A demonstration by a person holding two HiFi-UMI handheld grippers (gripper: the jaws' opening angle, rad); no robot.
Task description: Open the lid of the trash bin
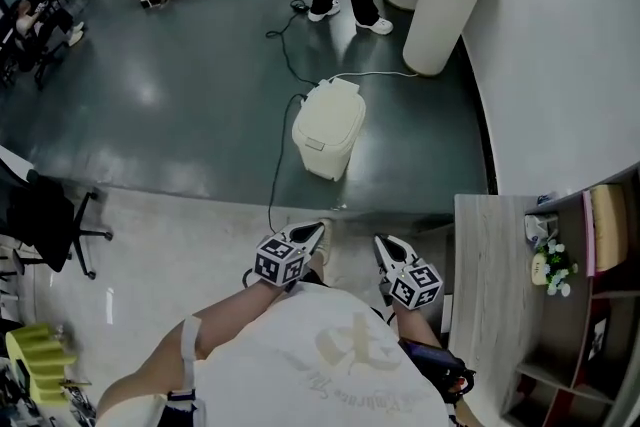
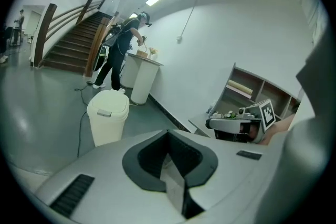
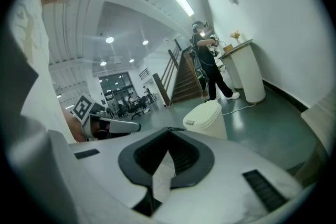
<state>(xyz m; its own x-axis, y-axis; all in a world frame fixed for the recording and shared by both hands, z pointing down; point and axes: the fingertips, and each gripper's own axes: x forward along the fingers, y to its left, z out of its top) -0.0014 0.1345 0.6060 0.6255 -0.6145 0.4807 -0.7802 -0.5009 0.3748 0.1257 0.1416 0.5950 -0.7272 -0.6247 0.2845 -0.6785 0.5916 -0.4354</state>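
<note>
Task is not yet starting: the trash bin (image 1: 328,130) is standing on the dark floor (image 1: 180,105) well ahead, its lid (image 1: 330,107) lying shut. The left gripper (image 1: 314,234) and right gripper (image 1: 384,246) are hovering near the person (image 1: 300,365), fingers pressed together, pinching nothing. By my reading, approach and lid-lift are both waiting.

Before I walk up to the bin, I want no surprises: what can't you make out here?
Base of the trash bin: right gripper view, hidden behind the right gripper.
Tab on the lid front: too small in every view to tell button from handle.
Near end of the cable: head view, lost behind the left gripper.
</note>
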